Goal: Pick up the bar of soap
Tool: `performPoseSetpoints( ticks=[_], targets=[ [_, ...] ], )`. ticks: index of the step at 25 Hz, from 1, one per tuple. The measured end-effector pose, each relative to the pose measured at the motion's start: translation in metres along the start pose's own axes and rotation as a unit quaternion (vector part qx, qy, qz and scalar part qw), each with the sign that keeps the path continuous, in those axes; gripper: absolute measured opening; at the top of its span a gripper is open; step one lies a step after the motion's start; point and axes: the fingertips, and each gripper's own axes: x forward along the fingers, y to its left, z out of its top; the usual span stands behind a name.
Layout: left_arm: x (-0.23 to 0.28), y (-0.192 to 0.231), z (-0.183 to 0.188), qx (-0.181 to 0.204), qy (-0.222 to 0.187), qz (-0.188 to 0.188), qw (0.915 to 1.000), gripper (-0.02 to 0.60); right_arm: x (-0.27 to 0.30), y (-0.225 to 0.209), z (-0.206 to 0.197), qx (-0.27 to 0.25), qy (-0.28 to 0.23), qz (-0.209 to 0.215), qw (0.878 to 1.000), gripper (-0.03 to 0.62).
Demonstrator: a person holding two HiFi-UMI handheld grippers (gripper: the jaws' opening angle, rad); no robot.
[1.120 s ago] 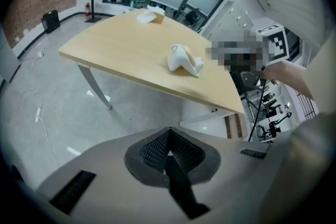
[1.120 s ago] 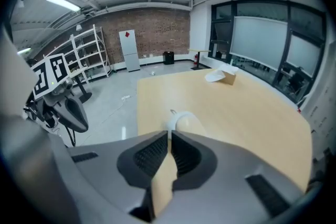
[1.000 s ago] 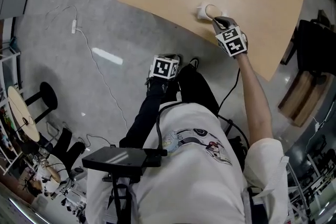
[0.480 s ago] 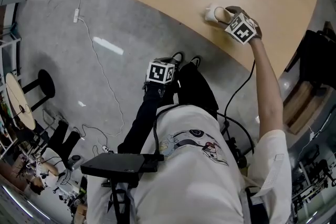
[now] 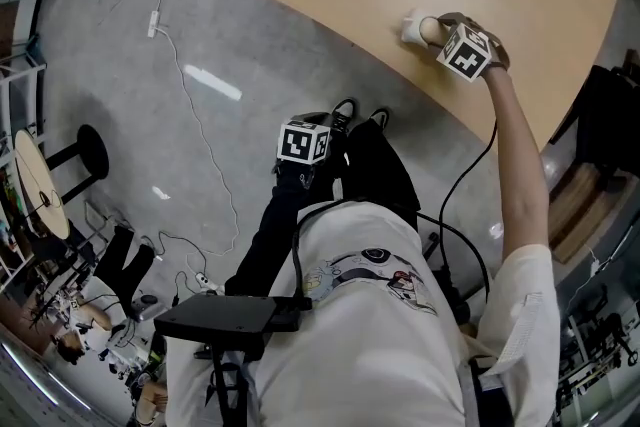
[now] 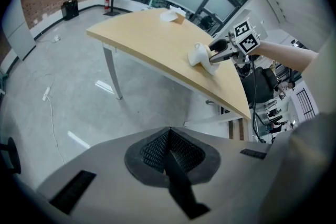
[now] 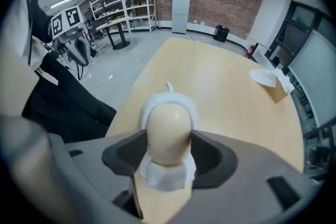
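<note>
I'm seeing the bar of soap (image 7: 168,131) sitting on a white soap dish (image 7: 167,178) on the desk (image 7: 226,86), close to the desk's near edge. It's cream and rounded. In the head view it's showing at about 1 o'clock of the frame.

The right gripper (image 5: 441,32) is pointing steeply down, with its marker cube sitting at the soap's 4 o'clock. Its jaws have just been opening and are standing spread wide, one on each side, with the soap between them. The pads are sitting just beside its flanks and not clamping it.

The left gripper (image 6: 169,153) is hanging low over the grey floor (image 5: 150,215), next to the person's dark trouser leg. That's near the middle of the head view, at the soap's 7 o'clock and well apart from the desk. Its jaws are clenched together with nothing between them. Its camera is looking up across the room, catching the dish and the right gripper at roughly 1 o'clock.

Far along the desk, at 2 o'clock in the right gripper view, a white tissue (image 7: 262,77) is lying on a small brown box (image 7: 277,93), well apart from the soap.
</note>
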Motion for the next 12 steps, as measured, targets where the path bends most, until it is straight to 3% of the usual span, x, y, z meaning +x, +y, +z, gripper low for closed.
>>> performPoseSetpoints(
  ticks=[12],
  targets=[
    [-0.008, 0.003, 0.001, 0.006, -0.015, -0.005, 0.9999, 0.005, -0.013, 0.0, 0.008, 0.001, -0.018, -0.028, 0.999, 0.264]
  ],
)
